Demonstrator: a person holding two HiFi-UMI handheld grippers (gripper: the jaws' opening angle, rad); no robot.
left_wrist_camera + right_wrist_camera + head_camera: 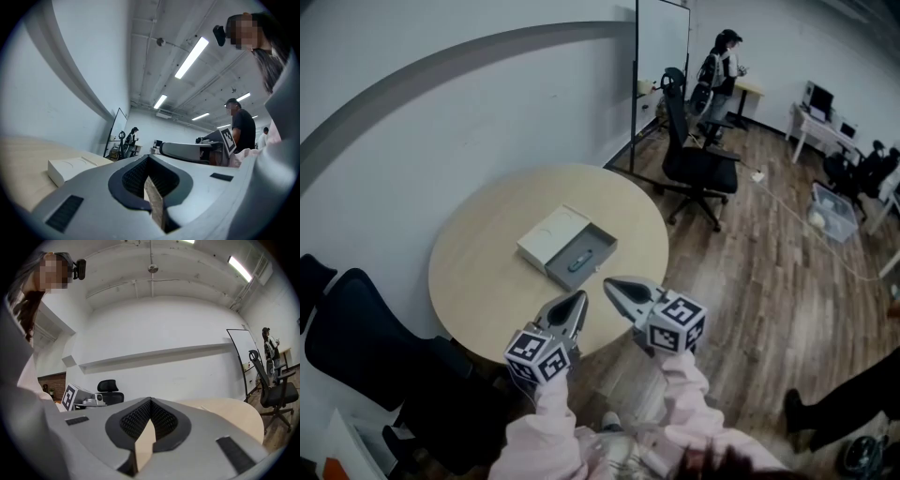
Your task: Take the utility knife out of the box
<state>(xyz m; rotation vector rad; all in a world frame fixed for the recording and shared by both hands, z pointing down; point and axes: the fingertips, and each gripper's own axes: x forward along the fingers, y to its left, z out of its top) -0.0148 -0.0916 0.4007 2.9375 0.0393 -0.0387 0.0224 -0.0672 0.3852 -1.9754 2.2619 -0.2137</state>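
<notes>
Utility knife [578,262], teal, lies in the grey tray [598,246] of an opened box, a little right of the middle of a round, pale wooden worktop [478,272]. The tray is slid partly out of the box's white sleeve [547,236], which lies touching it on the side toward the worktop's far left edge.

A person in pale pink sleeves holds two grippers over the near edge of the worktop, both pointing toward the box and both apart from it. The left gripper [580,297] has its jaws closed together with nothing between them; its own view shows the white sleeve ahead to its left. The right gripper [608,283], just beside the left one, also has its jaws pressed together and empty.

Beyond the worktop's far right edge stands a black office chair [698,159] on a wooden floor. Farther back, a person [722,66] stands near a whiteboard [661,37].
</notes>
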